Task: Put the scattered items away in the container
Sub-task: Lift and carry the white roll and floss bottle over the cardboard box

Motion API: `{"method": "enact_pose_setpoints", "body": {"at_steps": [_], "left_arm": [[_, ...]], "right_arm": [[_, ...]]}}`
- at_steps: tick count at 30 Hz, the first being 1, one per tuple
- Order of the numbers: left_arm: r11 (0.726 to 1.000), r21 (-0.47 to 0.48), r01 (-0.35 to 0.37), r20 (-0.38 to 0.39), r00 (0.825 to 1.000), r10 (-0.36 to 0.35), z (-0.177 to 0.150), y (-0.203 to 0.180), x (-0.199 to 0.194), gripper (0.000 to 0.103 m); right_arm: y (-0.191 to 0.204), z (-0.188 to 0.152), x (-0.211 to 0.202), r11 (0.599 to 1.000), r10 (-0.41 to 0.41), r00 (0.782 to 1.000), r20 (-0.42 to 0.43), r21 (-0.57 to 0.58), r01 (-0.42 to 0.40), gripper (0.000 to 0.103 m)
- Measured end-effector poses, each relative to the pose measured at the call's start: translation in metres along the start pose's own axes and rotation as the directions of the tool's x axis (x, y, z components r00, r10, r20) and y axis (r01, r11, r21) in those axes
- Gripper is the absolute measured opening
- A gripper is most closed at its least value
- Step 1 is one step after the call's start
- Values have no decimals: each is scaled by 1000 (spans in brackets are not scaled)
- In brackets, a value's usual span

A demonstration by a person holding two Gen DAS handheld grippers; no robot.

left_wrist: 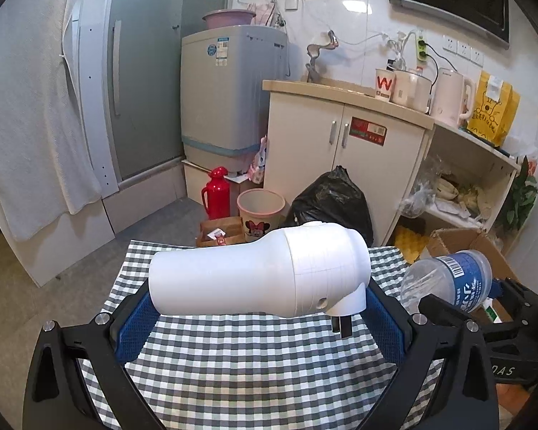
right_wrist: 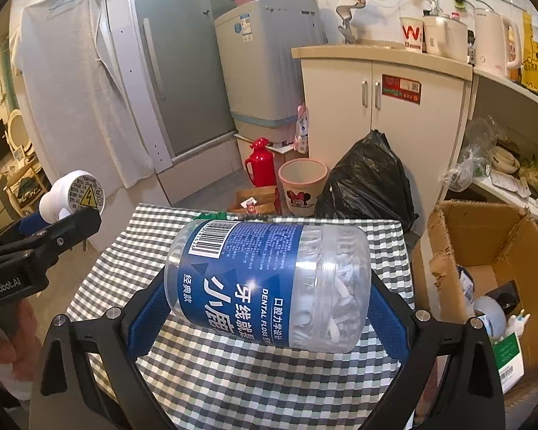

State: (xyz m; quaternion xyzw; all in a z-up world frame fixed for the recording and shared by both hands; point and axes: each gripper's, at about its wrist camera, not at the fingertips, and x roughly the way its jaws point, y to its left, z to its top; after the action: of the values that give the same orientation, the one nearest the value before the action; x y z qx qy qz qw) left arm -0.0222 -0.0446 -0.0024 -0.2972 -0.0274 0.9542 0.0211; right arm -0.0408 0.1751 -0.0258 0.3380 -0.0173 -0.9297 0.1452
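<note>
Both claws clamped: your left claw (left_wrist: 258, 319) on the smooth white plug-in device (left_wrist: 258, 272), right claw (right_wrist: 269, 311) on the clear floss-pick jar (right_wrist: 269, 283); either could roll loose before the cardboard box (right_wrist: 484, 247).

Jar (right_wrist: 269, 279) clamped between the right fingers: label reads "DENTAL FLOSS", with barcode. Left gripper (right_wrist: 28, 251) body: "GenRobot.AI". Paper cup (right_wrist: 411, 34) beyond the fingertips: red "W".

black tool (left_wrist: 258, 322) frames, blue ribbed pads (left_wrist: 136, 326), silver screws ("genrobot.ai" lettering).
</note>
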Motion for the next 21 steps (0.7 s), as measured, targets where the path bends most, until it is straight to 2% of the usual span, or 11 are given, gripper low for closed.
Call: {"method": "enact_pose_setpoints", "body": {"at_steps": [6,15,18,21], "left_arm": [[999,15,-28,32,999,28,2,-9,-18,102],[1000,14,-5,77,997,4,2,-21,-48,102],[1000,20,0,91,996,-2,3,-25,-57,102],[1000,30,-4,87,996,1,1,-30,-54,102]], "right_arm": [[3,3,-21,1000,-3,1000,24,-20,3,98],[-1,6,-55,999,-33,996,80,-24,35,96],[-2,8,-62,999,-39,995,90,-30,42,89],[-3,5,-49,998,-40,997,70,-45,43,70]]}}
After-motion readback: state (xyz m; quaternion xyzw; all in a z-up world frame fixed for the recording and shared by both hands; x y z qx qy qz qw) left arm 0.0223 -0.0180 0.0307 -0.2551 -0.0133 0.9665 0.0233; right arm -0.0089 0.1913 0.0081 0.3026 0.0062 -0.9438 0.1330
